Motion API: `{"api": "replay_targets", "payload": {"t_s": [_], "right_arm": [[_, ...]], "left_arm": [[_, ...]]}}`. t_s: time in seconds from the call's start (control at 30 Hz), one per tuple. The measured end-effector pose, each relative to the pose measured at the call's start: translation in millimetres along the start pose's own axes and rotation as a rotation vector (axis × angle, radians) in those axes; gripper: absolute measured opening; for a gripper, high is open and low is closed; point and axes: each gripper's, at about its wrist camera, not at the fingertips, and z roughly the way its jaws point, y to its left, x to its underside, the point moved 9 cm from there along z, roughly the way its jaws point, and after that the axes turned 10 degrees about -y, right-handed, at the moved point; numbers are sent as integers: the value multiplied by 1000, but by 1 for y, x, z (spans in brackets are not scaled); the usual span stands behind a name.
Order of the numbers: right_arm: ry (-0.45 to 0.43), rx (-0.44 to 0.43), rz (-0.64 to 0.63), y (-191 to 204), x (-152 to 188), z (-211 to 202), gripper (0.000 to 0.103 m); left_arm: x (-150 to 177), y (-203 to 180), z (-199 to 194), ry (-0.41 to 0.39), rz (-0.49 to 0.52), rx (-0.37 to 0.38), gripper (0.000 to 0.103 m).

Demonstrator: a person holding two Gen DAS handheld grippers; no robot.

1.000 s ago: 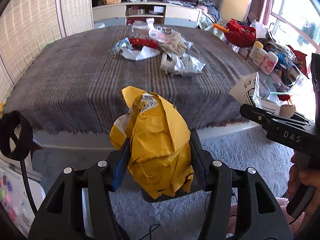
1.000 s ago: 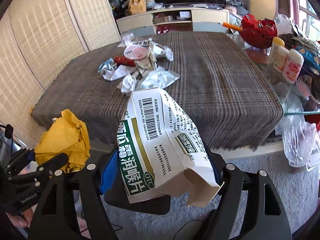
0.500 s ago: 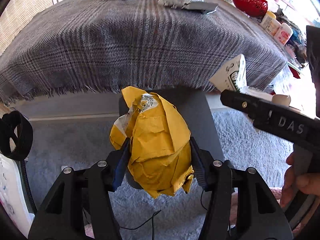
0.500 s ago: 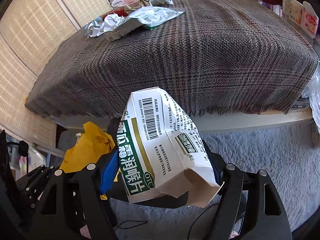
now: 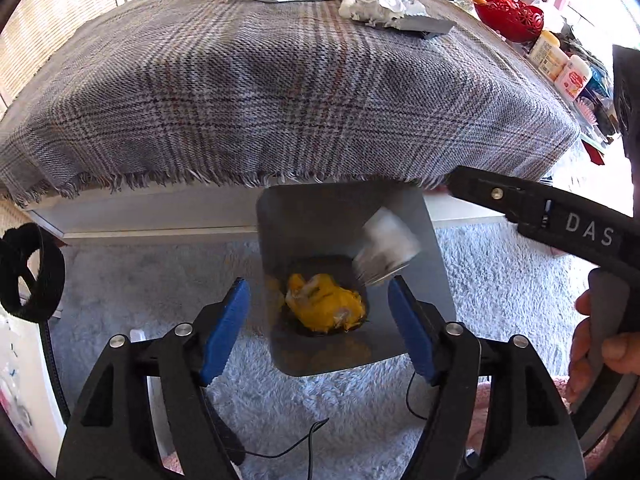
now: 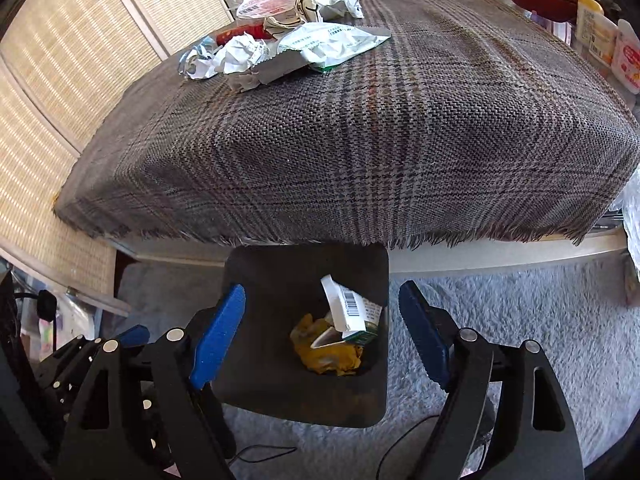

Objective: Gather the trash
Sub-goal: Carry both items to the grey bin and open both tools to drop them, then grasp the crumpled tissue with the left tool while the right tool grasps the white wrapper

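Observation:
A dark grey bin (image 5: pixel 344 208) stands on the rug against the table's front edge. Crumpled yellow paper (image 5: pixel 324 308) lies at its bottom. My left gripper (image 5: pixel 320 332) hangs above it, jaws opening, nothing between the blue pads. A white box (image 5: pixel 384 250) is a blur as it falls into the bin. In the right wrist view the white-and-green box (image 6: pixel 352 312) rests on the yellow paper (image 6: pixel 324 356) inside the bin (image 6: pixel 280 280). My right gripper (image 6: pixel 320 336) is over it, jaws opening and empty. More trash (image 6: pixel 280 40) is piled at the table's far side.
A plaid cloth covers the table (image 5: pixel 280 80). A red basket (image 5: pixel 508 16) and bottles (image 5: pixel 560 68) crowd its right end. A pale fluffy rug (image 5: pixel 500 280) with a thin cable (image 5: pixel 280 448) lies below. Woven screens (image 6: pixel 60 60) stand at the left. A hand (image 5: pixel 600 352) holds the right gripper's handle.
Both grippers have sunk toward the bin and opened. The yellow paper has dropped from the left one, the white-and-green box from the right one, both into the bin.

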Motion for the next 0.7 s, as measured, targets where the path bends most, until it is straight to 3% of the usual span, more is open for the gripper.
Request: {"api": "replay_targets", "payload": {"t_s": [0.33, 0.7], "right_arm": [[-76, 71, -34, -34, -38, -39, 81], [-147, 95, -49, -42, -103, -60, 80]], "left_arm": [[-15, 16, -11, -9, 4, -19, 73], [-104, 27, -42, -134, 73, -89, 75]]}}
